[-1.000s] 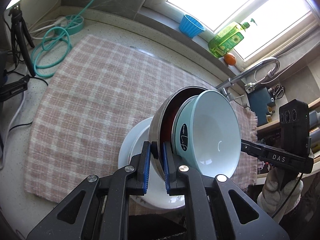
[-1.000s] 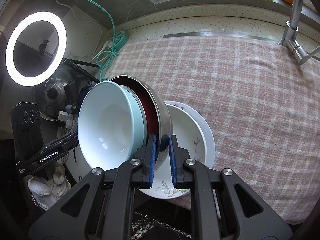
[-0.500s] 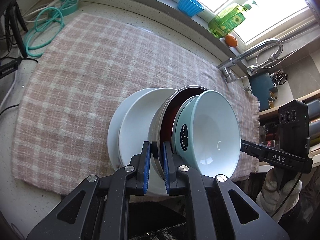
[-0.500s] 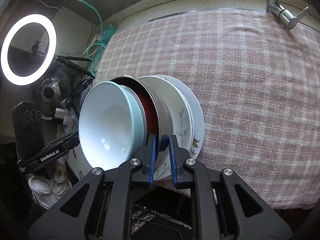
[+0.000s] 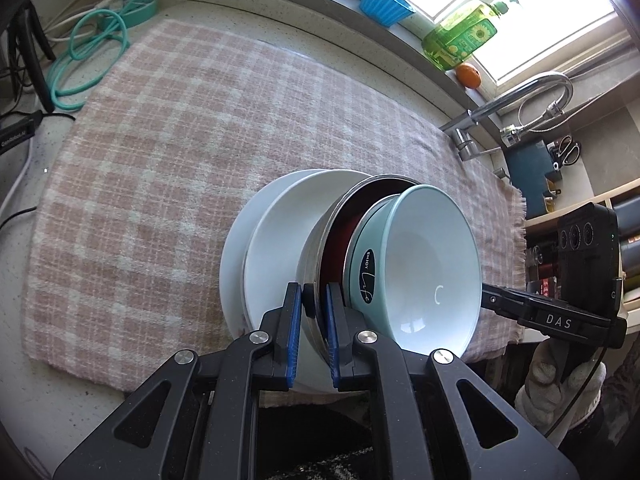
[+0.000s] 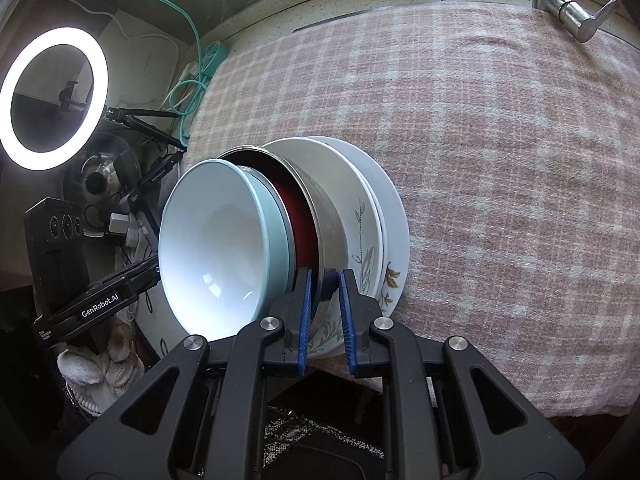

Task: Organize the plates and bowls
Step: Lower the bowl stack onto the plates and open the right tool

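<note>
Both grippers [image 5: 313, 312] [image 6: 323, 292] clamp steel bowl's [image 5: 320, 236] rim, red inside.

Each claw [image 5: 310, 312] is black plastic with blue pads and round silver screws; lettering reads "DAS" and "GenRobot.AI". The person's hand [image 5: 560, 392] wears a white knit glove.

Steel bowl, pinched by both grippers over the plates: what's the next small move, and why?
Probably open both grippers. The steel bowl, with the blue bowl nested inside, already seems seated on the white plates on the checked cloth, so the left gripper and right gripper have no reason to hold on.
</note>
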Available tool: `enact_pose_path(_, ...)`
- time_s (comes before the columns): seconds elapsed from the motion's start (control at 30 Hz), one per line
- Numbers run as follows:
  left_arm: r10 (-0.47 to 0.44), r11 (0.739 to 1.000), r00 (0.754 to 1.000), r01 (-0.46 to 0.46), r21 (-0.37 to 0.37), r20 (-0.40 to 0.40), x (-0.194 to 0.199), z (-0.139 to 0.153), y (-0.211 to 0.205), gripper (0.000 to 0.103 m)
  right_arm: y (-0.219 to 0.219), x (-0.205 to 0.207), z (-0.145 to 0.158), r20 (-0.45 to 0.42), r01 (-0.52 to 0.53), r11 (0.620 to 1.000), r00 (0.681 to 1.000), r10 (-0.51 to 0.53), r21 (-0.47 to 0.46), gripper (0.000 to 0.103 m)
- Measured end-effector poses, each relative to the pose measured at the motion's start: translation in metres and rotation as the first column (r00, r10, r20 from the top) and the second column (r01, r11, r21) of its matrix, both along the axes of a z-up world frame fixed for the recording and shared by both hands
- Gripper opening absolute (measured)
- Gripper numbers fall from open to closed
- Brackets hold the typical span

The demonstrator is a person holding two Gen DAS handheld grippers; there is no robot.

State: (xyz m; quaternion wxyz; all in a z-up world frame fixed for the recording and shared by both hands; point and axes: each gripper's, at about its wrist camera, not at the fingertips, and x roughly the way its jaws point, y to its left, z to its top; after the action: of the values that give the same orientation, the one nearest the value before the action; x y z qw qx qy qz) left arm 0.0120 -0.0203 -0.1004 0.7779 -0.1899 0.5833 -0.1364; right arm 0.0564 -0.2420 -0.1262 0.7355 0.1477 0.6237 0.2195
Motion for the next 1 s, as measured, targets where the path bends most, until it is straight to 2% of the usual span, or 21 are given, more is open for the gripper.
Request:
enact_pose_path(0.27, 0.0, 1.0, 1.0, 0.0, 0.002, 0.013, -0.001, 0.002, 0.0, 0.009, 0.001, -0.001, 0.001, 0.009, -0.002, 1.0, 1.0, 0.002, -0.009, 0.016)
enact_pose_path(0.4, -0.003, 1.0, 1.0, 0.002, 0.018, 0.029, -0.002, 0.005, 0.002, 0.012, 0.0, -0.002, 0.003, 0.029, -0.013, 0.999, 0.999, 0.014, -0.031, 0.018)
enact_pose_path(0.6, -0.003, 0.999, 0.999, 0.001, 0.034, 0.047, -0.005, 0.01, 0.005, 0.013, -0.007, -0.005, 0.011, 0.06, -0.009, 0.999, 0.998, 0.011, -0.038, 0.029)
enact_pose_path(0.67, -0.004, 0.999, 0.999, 0.002, 0.038, 0.054, -0.007, 0.013, 0.005, 0.017, -0.009, -0.008, 0.016, 0.079, -0.008, 0.999, 0.997, 0.012, -0.039, 0.04)
enact_pose_path(0.7, -0.003, 0.999, 0.998, 0.001, 0.041, 0.06, -0.008, 0.014, 0.006, 0.021, -0.01, -0.009, 0.02, 0.094, -0.009, 0.999, 0.995, 0.013, -0.044, 0.04)
enact_pose_path(0.83, 0.002, 0.998, 0.996, -0.007, 0.055, 0.087, -0.012, 0.023, 0.009, 0.021, -0.015, -0.016, 0.034, 0.154, -0.006, 0.997, 0.988, 0.018, -0.073, 0.042)
enact_pose_path(0.9, 0.004, 0.998, 0.994, -0.011, 0.065, 0.105, -0.016, 0.029, 0.01, 0.022, -0.018, -0.021, 0.04, 0.181, 0.002, 0.997, 0.983, 0.013, -0.08, 0.046)
enact_pose_path(1.0, 0.0, 0.995, 0.988, -0.015, 0.098, 0.152, -0.023, 0.041, 0.008, 0.031, -0.025, -0.029, 0.05, 0.229, 0.016, 0.996, 0.973, 0.003, -0.083, 0.052)
